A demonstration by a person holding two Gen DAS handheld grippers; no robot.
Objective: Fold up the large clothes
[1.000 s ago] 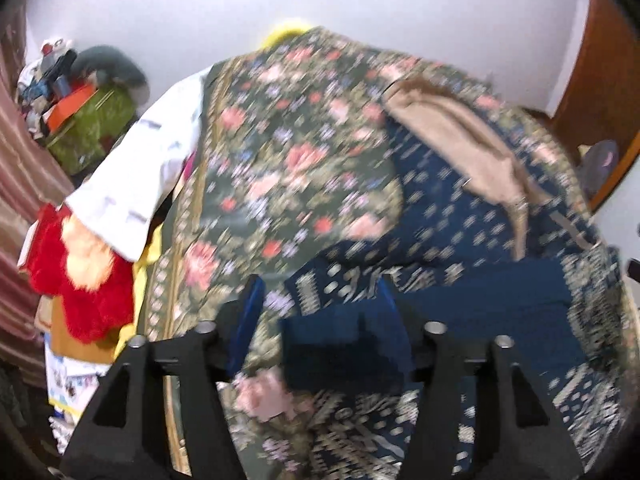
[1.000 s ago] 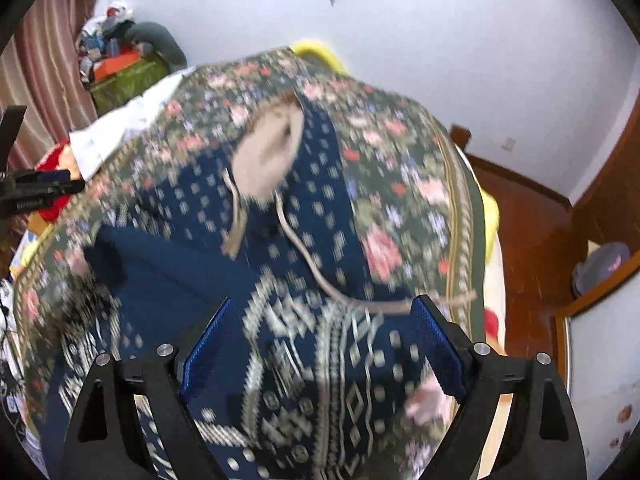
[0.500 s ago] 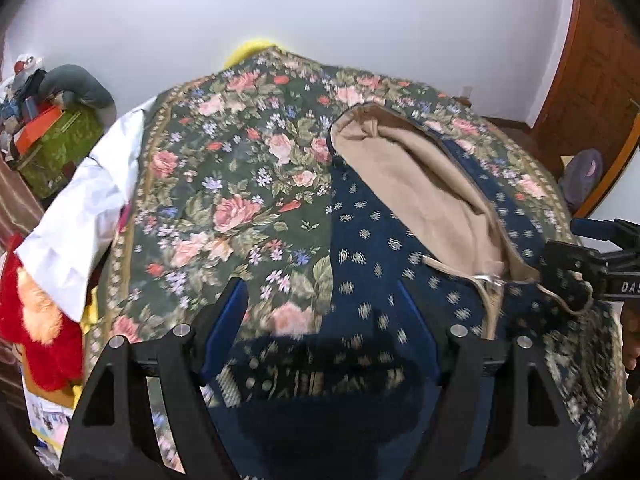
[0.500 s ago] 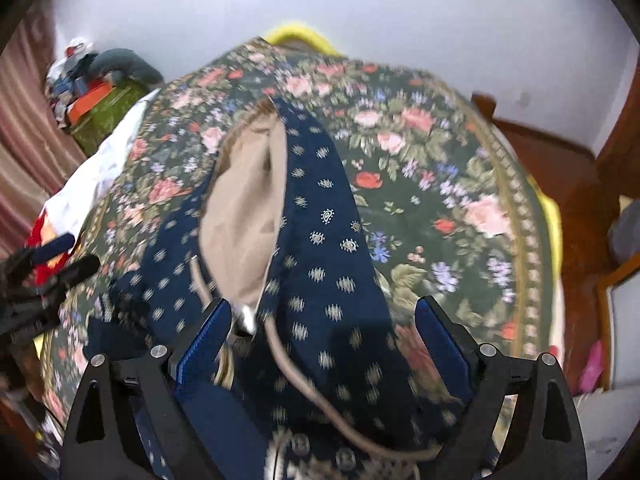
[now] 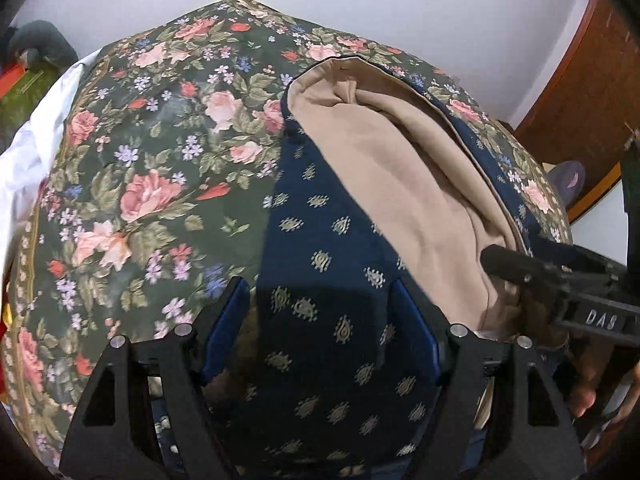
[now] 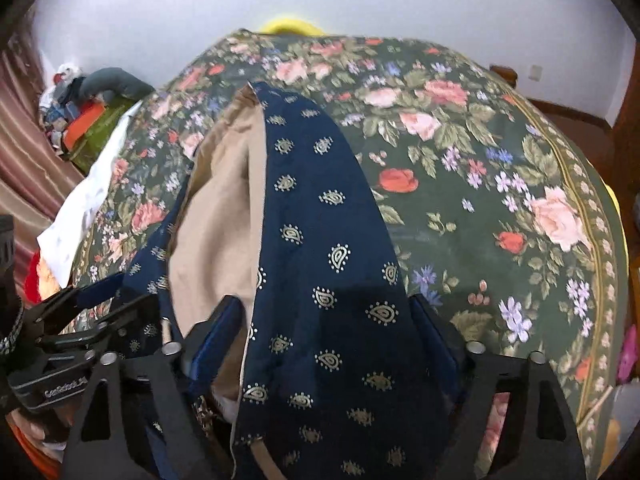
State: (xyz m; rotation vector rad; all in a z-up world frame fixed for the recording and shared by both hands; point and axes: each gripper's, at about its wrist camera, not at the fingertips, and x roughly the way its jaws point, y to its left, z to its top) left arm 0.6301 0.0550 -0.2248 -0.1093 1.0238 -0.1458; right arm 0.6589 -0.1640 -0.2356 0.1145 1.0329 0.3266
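A navy hooded garment (image 5: pixel 320 240) with small gold motifs lies on a floral bedspread (image 5: pixel 160 160), its hood open and showing beige lining (image 5: pixel 400 168). My left gripper (image 5: pixel 318 320) hovers low over the hood's left navy side, with that fabric lying between its spread blue pads (image 5: pixel 224 320). In the right wrist view, my right gripper (image 6: pixel 328 336) straddles the hood's right navy side (image 6: pixel 320 200) beside the lining (image 6: pixel 216 216). Its jaws are closing, and the pads do not visibly press the cloth. Each gripper appears at the edge of the other's view.
A white cloth (image 6: pixel 88 208) hangs off the bed's left edge. Behind it sits a pile of coloured things (image 6: pixel 88 120) by a striped curtain. The floral bedspread (image 6: pixel 480 200) extends right. A brown wooden door (image 5: pixel 580 100) stands at the right, and a pale wall lies ahead.
Both grippers came forward and down from the patterned body of the garment to the hood, which now fills both views. The right jaws stand a little narrower.
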